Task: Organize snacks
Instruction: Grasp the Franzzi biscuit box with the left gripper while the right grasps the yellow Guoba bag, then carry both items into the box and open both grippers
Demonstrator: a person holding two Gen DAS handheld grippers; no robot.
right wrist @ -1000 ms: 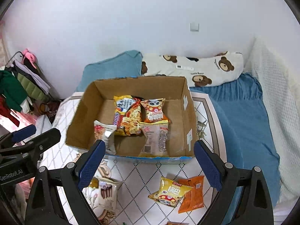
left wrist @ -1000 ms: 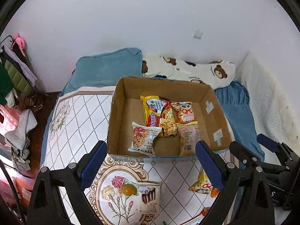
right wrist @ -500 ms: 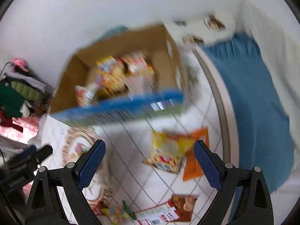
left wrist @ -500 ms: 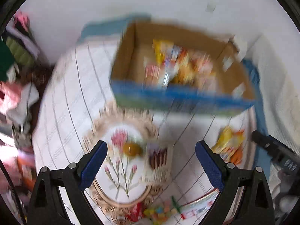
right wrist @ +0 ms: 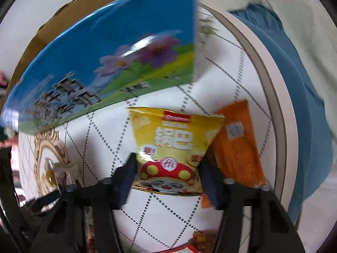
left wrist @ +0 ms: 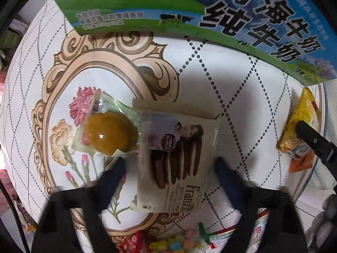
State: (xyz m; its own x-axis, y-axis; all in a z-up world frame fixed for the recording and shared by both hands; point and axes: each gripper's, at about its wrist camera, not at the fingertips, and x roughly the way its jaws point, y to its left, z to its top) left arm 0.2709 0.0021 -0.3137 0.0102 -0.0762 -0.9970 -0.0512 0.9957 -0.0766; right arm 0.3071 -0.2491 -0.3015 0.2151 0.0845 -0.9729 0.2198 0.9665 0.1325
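We are straddling the Franzzi biscuit pack point(left wrist: 174, 164) with our open left claw point(left wrist: 168, 168), and the yellow guoba bag point(right wrist: 174, 154) with our open right claw point(right wrist: 168, 172), both lying on the patterned bedspread point(left wrist: 242, 97) before the milk carton box point(right wrist: 118, 50), ready to grab.

A white quilted cover point(left wrist: 242, 109) with dotted diamonds and a floral frame print fills the centre; a blue blanket point(right wrist: 294, 88) lies at the right edge.
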